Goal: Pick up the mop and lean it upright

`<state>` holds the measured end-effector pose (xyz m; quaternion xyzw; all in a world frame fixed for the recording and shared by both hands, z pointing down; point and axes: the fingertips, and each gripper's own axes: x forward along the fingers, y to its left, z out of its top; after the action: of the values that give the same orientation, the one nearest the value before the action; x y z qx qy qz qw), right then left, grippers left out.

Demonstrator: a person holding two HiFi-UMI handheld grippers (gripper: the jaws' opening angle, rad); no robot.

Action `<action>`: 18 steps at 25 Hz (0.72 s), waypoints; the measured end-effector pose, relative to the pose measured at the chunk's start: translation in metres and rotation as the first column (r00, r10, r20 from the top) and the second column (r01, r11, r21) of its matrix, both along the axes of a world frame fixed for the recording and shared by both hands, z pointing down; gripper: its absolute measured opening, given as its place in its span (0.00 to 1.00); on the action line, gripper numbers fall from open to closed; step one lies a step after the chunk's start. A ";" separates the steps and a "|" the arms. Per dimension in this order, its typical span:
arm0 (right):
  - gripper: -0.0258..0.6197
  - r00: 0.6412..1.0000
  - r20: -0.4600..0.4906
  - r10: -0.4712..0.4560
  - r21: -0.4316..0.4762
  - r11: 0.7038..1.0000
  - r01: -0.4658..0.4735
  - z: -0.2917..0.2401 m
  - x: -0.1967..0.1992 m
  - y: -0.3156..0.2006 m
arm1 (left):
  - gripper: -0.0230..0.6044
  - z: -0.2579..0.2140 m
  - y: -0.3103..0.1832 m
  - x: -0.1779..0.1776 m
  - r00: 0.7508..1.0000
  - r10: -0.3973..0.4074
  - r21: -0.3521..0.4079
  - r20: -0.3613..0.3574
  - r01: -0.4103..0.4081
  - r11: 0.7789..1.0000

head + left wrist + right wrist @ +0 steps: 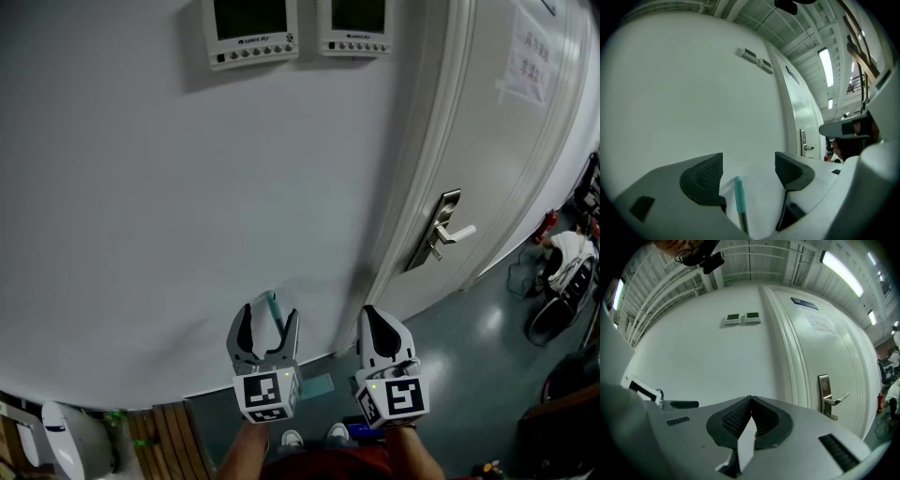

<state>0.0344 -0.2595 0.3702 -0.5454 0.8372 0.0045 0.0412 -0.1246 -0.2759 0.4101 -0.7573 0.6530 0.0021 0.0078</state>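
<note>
**A:** Plain white wall [141,206] dead ahead of both claws, two control panels [251,33] way up above, door [497,159] off past the right claw [375,323]. Any reason for that pose of the left claw [745,169]?

**B:** Released, jaws spread wide, with the teal tip of the mop handle [738,192] poking up between them. Nearer the left jaw, touching neither by the look of it. Probably just guarding a lean already made, ready to catch a slide. Hard to tell whether the tip actually meets the wall.

**A:** And the right claw?

**B:** Clenched on nothing, pads pressed flat together, parked right beside the left one. No job for it at the moment, seemingly.

**A:** Room to back out?

**B:** Plenty. Open floor [469,337] below and to the right, nothing crowding either claw. Door frame [422,141] just ahead of the right claw, lever handle [450,232] further right and higher. So better to pull straight back than swing sideways. Main worry: clipping the mop handle with a jaw on the way out and sending it skidding along that smooth wall.
</note>
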 end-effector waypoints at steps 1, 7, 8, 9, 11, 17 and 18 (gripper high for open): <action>0.06 1.000 -0.001 0.001 -0.001 1.000 -0.001 0.001 0.000 0.000 | 0.59 -0.008 0.004 0.000 1.000 0.005 0.000 -0.010 -0.005 1.000; 0.06 1.000 -0.007 0.000 -0.005 1.000 0.000 0.004 -0.003 -0.002 | 0.59 -0.056 0.022 0.004 0.999 0.034 0.046 -0.016 -0.033 0.998; 0.06 1.000 -0.007 -0.001 -0.006 1.000 0.001 0.004 -0.003 -0.003 | 0.59 -0.061 0.026 0.004 0.999 0.039 0.045 -0.022 -0.038 0.998; 0.06 1.000 -0.008 -0.003 -0.008 1.000 0.002 0.005 -0.004 -0.003 | 0.59 -0.065 0.029 0.004 0.998 0.046 0.038 -0.033 -0.045 0.998; 0.06 1.000 -0.012 -0.007 -0.012 1.000 0.007 0.007 -0.005 -0.003 | 0.59 -0.071 0.037 0.004 0.997 0.060 0.025 -0.042 -0.059 0.998; 0.06 1.000 -0.011 -0.011 -0.022 1.000 0.011 0.010 -0.007 -0.006 | 0.59 -0.082 0.047 0.006 0.996 0.087 0.033 -0.036 -0.085 0.996; 0.06 1.000 -0.011 -0.013 -0.022 1.000 0.013 0.010 -0.008 -0.006 | 0.59 -0.083 0.047 0.005 0.996 0.086 0.036 -0.038 -0.085 0.996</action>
<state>0.0267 -0.2657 0.3801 -0.5404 0.8409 -0.0018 0.0305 -0.1192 -0.2291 0.3271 -0.7842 0.6198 0.0288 0.0078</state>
